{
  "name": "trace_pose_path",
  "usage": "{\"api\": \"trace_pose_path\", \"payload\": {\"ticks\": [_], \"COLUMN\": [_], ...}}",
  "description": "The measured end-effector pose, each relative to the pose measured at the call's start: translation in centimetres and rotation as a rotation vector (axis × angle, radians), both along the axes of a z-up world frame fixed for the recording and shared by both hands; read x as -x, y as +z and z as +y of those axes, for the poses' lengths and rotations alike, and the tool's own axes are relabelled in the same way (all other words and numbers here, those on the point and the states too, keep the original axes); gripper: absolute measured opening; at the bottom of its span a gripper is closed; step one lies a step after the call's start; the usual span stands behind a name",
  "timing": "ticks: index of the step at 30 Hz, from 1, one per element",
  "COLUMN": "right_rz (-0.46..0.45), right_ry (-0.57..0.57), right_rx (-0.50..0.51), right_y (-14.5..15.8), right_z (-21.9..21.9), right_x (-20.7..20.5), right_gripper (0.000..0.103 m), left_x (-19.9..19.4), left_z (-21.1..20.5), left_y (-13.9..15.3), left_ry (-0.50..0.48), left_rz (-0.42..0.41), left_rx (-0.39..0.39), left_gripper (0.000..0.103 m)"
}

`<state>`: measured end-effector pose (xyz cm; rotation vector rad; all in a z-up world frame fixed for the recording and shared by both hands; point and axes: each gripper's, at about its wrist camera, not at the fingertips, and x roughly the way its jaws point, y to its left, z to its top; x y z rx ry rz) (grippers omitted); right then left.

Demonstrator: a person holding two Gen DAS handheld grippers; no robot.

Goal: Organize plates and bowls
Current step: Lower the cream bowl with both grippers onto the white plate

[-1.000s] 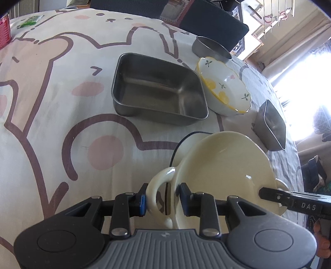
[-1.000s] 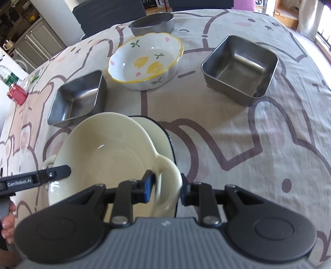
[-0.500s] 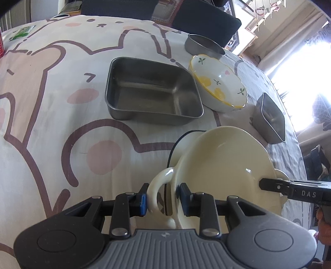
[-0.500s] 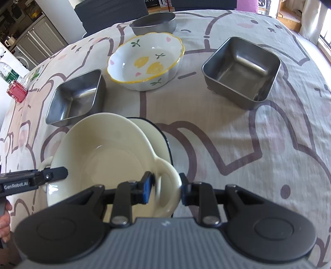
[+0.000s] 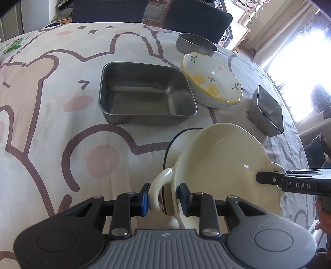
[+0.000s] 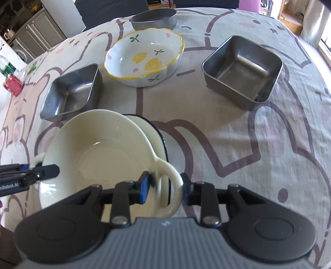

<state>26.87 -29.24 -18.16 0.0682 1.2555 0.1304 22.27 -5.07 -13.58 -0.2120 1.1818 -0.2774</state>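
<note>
Right at the near edge of the worktop, the right gripper (image 6: 164,189) is letting go: its jaws are opening around the loop handle of the cream two-handled ceramic bowl (image 6: 99,157), which a second ago they pinched tightly. The handle is between the pads, with a sliver of daylight showing on the blue pad's side. The opposite handle sits in the left gripper (image 5: 162,198), whose jaws are partly closed and clamped on the loop, no wider than a moment back.

The bowl rests on top of a cream enamel plate with a dark rim (image 6: 153,132), nested and slightly off-centre, so I'd say this stack is made and the release has begun on one side only.

Beyond that on the cartoon-bear tablecloth (image 6: 258,165), nothing has shifted: a small square steel tray (image 6: 70,93) to the left, a larger square steel tray (image 6: 242,70) to the right, the white scalloped bowl with yellow lemons (image 6: 144,60) between them, and a round steel tin (image 6: 154,18) at the far edge. Those look like the next things to sort.
</note>
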Motion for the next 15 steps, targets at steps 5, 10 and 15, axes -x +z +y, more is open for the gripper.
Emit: {"api": "trace_pose_path", "payload": {"ticks": [5,10,15], "right_rz": [-0.006,-0.010,-0.018], "right_ry": [0.011,0.022,0.032], "right_rx": [-0.002,0.000,0.003], "right_y": [-0.07,-0.10,-0.10], "right_z": [-0.07,-0.04,0.04], "right_x": [-0.01,0.00,0.16], "right_gripper": [0.037,0.037,0.038], "left_x": [-0.02,-0.04,0.02], "left_z": [-0.06,-0.14,-0.37], "left_y": [0.11,0.14,0.25], "left_ry": [-0.009,-0.019,-0.033], "left_rz": [0.001,0.001,-0.008], "left_rx": [-0.006,-0.013,-0.029], "left_gripper": [0.032,0.032,0.033]}}
